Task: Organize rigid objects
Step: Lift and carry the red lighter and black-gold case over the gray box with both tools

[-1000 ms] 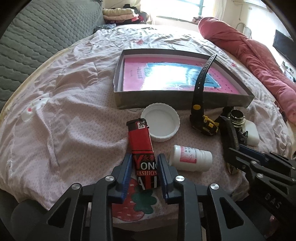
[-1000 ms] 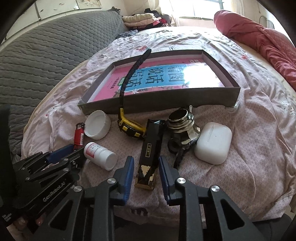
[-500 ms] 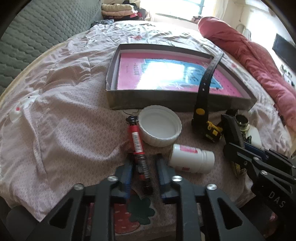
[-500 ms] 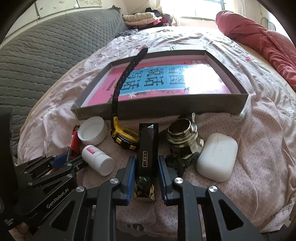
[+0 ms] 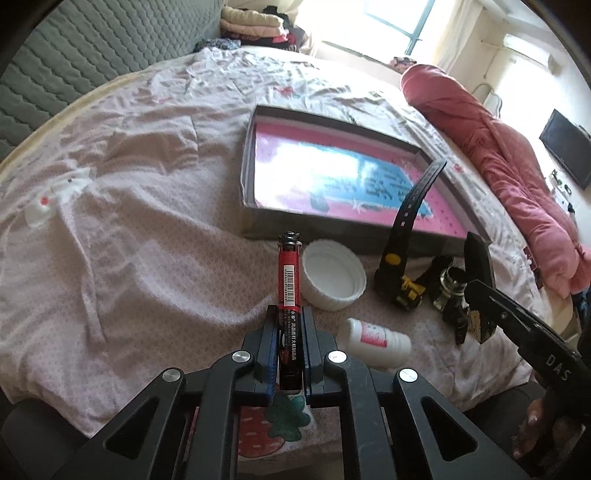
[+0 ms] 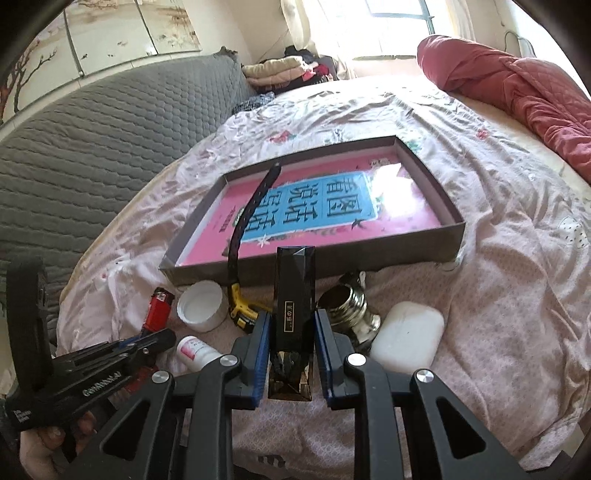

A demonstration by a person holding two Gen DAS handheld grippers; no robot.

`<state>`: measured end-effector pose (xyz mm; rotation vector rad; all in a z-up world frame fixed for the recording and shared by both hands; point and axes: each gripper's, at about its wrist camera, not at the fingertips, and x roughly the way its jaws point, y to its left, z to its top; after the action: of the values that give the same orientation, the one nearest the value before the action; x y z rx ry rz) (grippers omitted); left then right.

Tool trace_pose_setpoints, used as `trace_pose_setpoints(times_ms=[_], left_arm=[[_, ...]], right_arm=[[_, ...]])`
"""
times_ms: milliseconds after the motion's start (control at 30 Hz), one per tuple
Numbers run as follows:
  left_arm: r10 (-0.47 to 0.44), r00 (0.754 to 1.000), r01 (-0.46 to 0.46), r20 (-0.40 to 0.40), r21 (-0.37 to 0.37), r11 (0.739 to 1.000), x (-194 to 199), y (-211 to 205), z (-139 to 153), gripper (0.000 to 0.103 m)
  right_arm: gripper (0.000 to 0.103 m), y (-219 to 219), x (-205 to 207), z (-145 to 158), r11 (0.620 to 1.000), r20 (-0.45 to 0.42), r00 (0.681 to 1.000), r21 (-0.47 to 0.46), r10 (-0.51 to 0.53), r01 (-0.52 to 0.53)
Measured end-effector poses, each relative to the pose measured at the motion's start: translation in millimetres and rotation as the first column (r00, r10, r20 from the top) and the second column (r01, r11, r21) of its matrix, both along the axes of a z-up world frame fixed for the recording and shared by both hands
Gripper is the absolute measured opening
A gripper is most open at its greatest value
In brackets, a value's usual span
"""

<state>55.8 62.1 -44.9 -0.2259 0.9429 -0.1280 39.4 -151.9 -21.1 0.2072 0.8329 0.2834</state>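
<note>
Left gripper point(image 5: 290, 345) clamps the lighter point(image 5: 289, 280), right gripper point(image 6: 291, 345) the black bar point(image 6: 293, 291); carry both level to the tray point(image 6: 428, 254) at twelve o'clock.

A bed point(image 6: 498, 192) with a wrinkled pale pink floral sheet fills the room, and a grey quilted headboard point(image 6: 92, 147) runs along its left edge under glossy wall panels point(image 6: 110, 33) painted with branches. At the far edge a pile of folded clothes point(image 6: 280, 70) lies in front of a bright window point(image 5: 391, 22) that floods the sheet with daylight, beside pale curtains point(image 6: 306, 22). Along the right edge lies a rolled red quilt point(image 5: 491, 155), and past it a dark flat screen point(image 5: 565, 151) hangs on a light wall.
</note>
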Motion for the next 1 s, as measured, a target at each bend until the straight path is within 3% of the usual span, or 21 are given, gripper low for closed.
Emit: trace_pose_setpoints(times_ms=[400,1000], left_arm=[[0.014,0.998,-0.012,0.068,-0.032,0.999,-5.6,2.8,31.6,0.01],[0.034,0.993,-0.034,0.117,0.0,0.999,19.5,-13.0,53.6,0.01]], right_arm=[[0.023,-8.8,-6.1,17.9,1.0,0.092,0.996,-0.006,-0.015,0.016],[0.023,-32.7,2.5,35.7,0.996,0.188,0.979,-0.01,-0.08,0.084]])
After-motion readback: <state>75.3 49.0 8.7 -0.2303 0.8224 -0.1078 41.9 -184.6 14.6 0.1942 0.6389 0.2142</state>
